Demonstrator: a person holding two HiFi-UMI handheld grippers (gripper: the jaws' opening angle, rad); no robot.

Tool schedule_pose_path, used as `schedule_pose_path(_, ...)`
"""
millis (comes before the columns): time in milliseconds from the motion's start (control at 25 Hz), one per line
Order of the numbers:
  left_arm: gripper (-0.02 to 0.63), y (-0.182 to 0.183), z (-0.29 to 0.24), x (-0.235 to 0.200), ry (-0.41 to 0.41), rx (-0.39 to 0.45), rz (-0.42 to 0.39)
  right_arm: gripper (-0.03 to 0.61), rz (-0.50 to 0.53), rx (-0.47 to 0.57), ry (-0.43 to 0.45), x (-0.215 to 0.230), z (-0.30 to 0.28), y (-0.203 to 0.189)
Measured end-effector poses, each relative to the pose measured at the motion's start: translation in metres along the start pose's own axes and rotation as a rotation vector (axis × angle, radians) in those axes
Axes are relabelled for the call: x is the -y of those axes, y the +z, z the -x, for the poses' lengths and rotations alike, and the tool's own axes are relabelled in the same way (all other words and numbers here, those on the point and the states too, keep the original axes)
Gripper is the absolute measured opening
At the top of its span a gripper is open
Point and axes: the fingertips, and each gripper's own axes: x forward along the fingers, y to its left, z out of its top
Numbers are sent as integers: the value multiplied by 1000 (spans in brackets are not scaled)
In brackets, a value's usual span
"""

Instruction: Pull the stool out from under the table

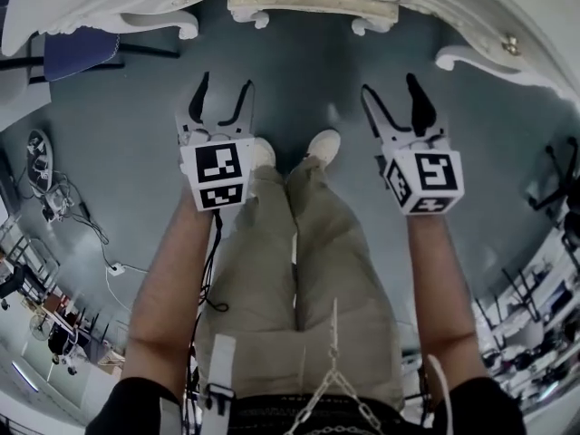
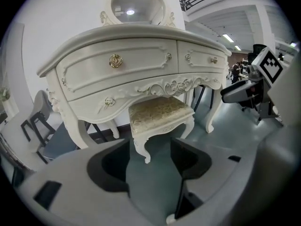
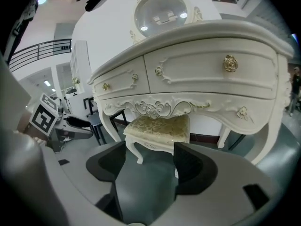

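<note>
two hand-held grippers, left [image 1: 226,81] and right [image 1: 388,83], hover open and empty short of the cream gold-cushioned stool [image 2: 160,111] tucked under the ornate cream surface [image 3: 188,72]; we judge reaching in hand, gripping its frame next.

stool [image 2: 160,112] under table [image 2: 122,62] | left hand-held gripper [image 1: 224,86] and right hand-held gripper [image 1: 390,85] side by side before stool

A dark chair [image 1: 80,54] and loose cables [image 1: 65,198] sit apart on the grey floor [image 1: 136,120].
</note>
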Motion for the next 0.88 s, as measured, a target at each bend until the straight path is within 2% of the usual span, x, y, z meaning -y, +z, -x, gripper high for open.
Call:
schedule_pose_path(120,253,-7,-17,0,7,-32,10,290,18,-4,13,11,-21,2)
schedule_pose_path(320,255,-17,-57,-7,30,-73,1,290,-34,18,6,31,-57,-1)
schedule_pose_path(600,253,-18,-109,-18,29,-57,-4,291,24,-16,-25,53,-92,-14)
schedule_pose_path(880,255,-27,-153,-43,40,-114,-87,291,58,-80,-89,79,-127,-37)
